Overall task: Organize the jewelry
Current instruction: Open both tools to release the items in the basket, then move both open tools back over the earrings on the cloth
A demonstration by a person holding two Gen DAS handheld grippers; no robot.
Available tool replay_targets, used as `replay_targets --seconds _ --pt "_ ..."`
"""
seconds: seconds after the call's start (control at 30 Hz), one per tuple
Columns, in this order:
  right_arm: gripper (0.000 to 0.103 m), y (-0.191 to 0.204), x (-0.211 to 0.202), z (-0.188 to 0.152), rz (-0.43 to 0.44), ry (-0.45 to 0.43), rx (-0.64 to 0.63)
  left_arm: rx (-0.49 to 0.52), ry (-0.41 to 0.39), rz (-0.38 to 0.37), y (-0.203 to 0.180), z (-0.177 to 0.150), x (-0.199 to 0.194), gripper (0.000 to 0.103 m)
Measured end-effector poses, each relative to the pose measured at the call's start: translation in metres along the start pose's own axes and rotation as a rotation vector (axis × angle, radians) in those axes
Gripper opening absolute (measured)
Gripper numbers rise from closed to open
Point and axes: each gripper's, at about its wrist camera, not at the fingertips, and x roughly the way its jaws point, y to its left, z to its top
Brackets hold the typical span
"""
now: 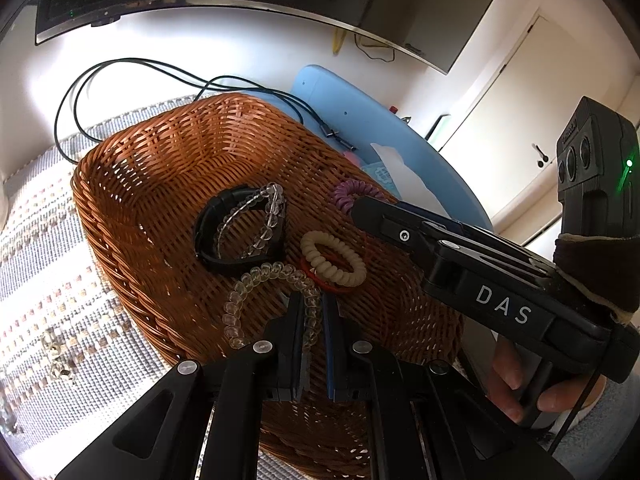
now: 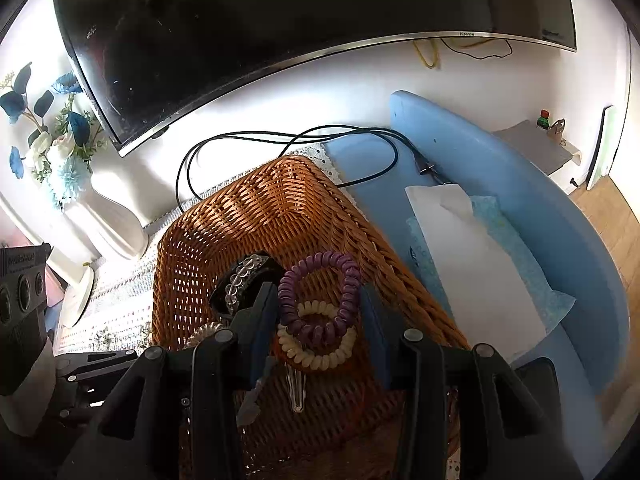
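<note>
A brown wicker basket holds a black watch, a clear bead bracelet, a cream coil hair tie and a thin red ring. My left gripper is shut on a clear coil bracelet over the basket. My right gripper is open, its jaws on either side of a purple coil hair tie that hangs over the basket. In the left wrist view the purple tie sits at the right gripper's tip. A clear hair clip lies below.
The basket stands on a woven grey mat. A blue tray with white paper lies to the right. Black cables run behind. A television hangs above and a white vase with flowers stands left.
</note>
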Motion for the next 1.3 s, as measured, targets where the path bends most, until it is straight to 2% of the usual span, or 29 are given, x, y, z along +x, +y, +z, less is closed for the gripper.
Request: replay_targets --seconds 0.33,0.4,0.47,0.57,0.87,0.97,1.1,1.2,1.3 --pt "0.052 0.001 0.000 0.002 -0.009 0.018 0.012 -0.018 -0.002 -0.013 0.002 -0.001 -0.005 0.009" --pt "0.052 0.001 -0.002 0.002 -0.007 0.015 0.013 -0.034 -0.011 -0.033 0.004 0.000 -0.008 0.014" --pt "0.052 0.002 -0.003 0.003 -0.006 0.010 0.010 -0.041 -0.019 -0.043 0.006 0.000 -0.011 0.029" --pt "0.052 0.005 -0.005 0.004 -0.004 0.002 0.006 -0.044 -0.024 -0.041 0.008 -0.001 -0.014 0.038" --pt "0.052 0.019 -0.013 0.010 -0.016 -0.020 -0.014 -0.133 -0.079 -0.037 0.032 -0.008 -0.038 0.042" --pt "0.052 0.037 -0.018 0.014 0.017 -0.044 -0.043 -0.179 -0.123 -0.015 0.047 -0.012 -0.059 0.042" --pt "0.052 0.075 -0.026 0.020 0.084 -0.076 -0.121 -0.255 -0.209 0.058 0.082 -0.022 -0.098 0.044" --pt "0.052 0.111 -0.029 0.019 0.160 -0.071 -0.167 -0.341 -0.253 0.185 0.119 -0.037 -0.122 0.044" --pt "0.052 0.153 -0.032 0.009 0.247 -0.037 -0.222 -0.490 -0.233 0.343 0.167 -0.065 -0.135 0.044"
